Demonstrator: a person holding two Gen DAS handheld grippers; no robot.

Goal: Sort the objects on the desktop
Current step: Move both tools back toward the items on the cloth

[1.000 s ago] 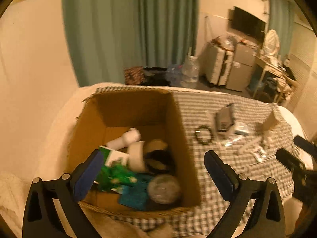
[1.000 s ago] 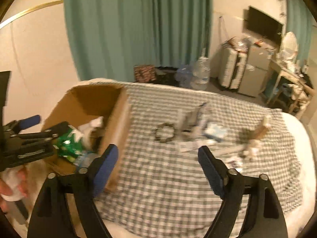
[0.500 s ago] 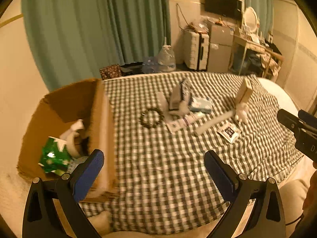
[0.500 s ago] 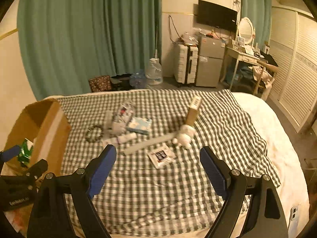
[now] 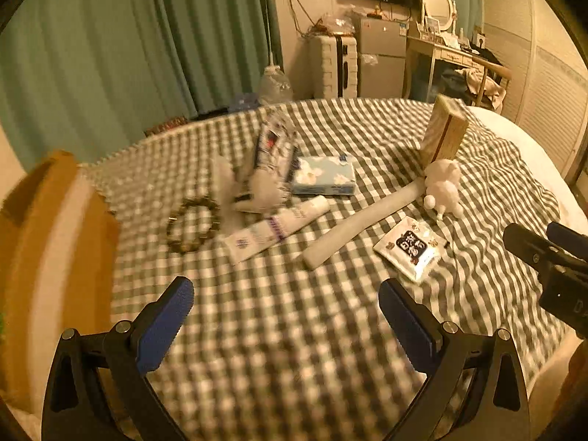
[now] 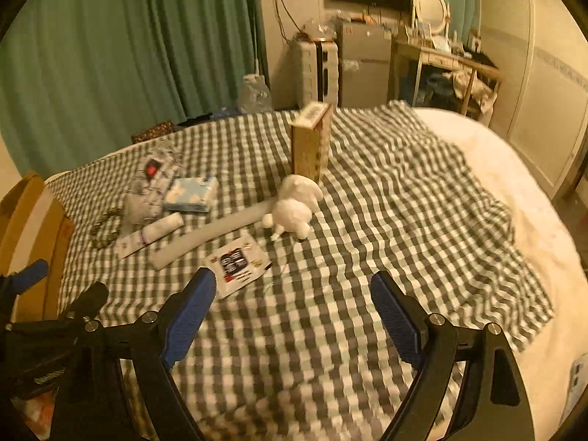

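Loose objects lie on a checked cloth [image 5: 294, 330]: a bead bracelet [image 5: 192, 225], a white tube [image 5: 273, 228], a long white stick [image 5: 362, 222], a black-and-white sachet [image 5: 411, 248], a blue tissue pack [image 5: 325, 175], a patterned pouch [image 5: 273, 154], a white plush toy [image 6: 294, 207] and an upright wooden box [image 6: 311, 143]. A cardboard box [image 5: 44, 257] stands at the left. My left gripper [image 5: 286, 319] is open and empty, above the cloth's front. My right gripper [image 6: 290, 316] is open and empty, just in front of the sachet [image 6: 239, 262].
Green curtains [image 6: 128, 44], a suitcase [image 6: 318, 70], a small fridge and a cluttered desk [image 6: 444, 62] stand behind the bed. White bedding [image 6: 514, 169] shows to the right of the cloth. The left gripper shows at the left edge of the right wrist view [image 6: 51, 305].
Both views have swung right, away from the cardboard box and toward the loose objects. The left gripper left the box empty. Both grippers stayed open.
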